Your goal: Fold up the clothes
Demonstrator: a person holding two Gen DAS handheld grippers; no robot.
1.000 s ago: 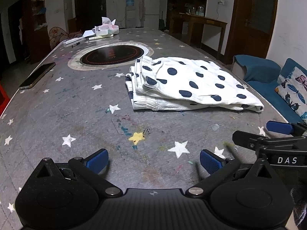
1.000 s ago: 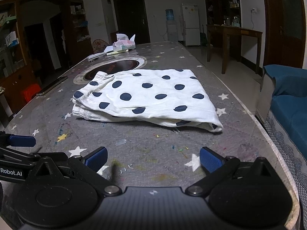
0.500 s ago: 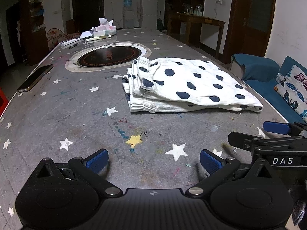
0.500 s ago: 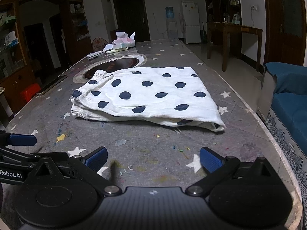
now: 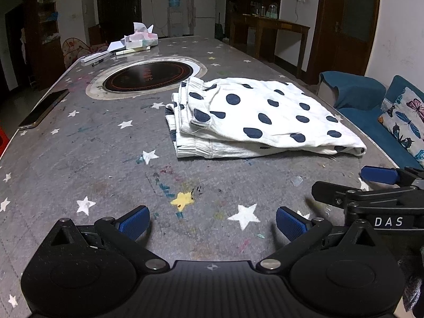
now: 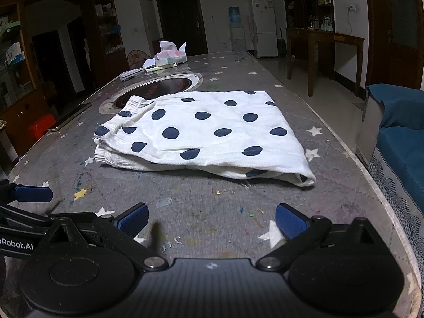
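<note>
A folded white garment with dark blue dots [image 5: 254, 119] lies on the grey star-patterned table [image 5: 106, 164], its elastic waistband toward the left. It also shows in the right wrist view [image 6: 209, 135]. My left gripper [image 5: 212, 224] is open and empty, low over the table near its front edge, short of the garment. My right gripper [image 6: 212, 224] is open and empty, also short of the garment, and shows at the right of the left wrist view [image 5: 379, 182]. The left gripper shows at the left edge of the right wrist view [image 6: 29, 201].
A round black hotplate [image 5: 148, 76] is set in the table behind the garment. A phone [image 5: 43, 108] lies near the left edge. A tissue box and papers [image 5: 137, 41] sit at the far end. A blue sofa [image 5: 371, 106] stands to the right of the table.
Both grippers have drifted slightly, so the garment sits a little lower and closer in both views. Both stay open and empty. The garment has not moved.
</note>
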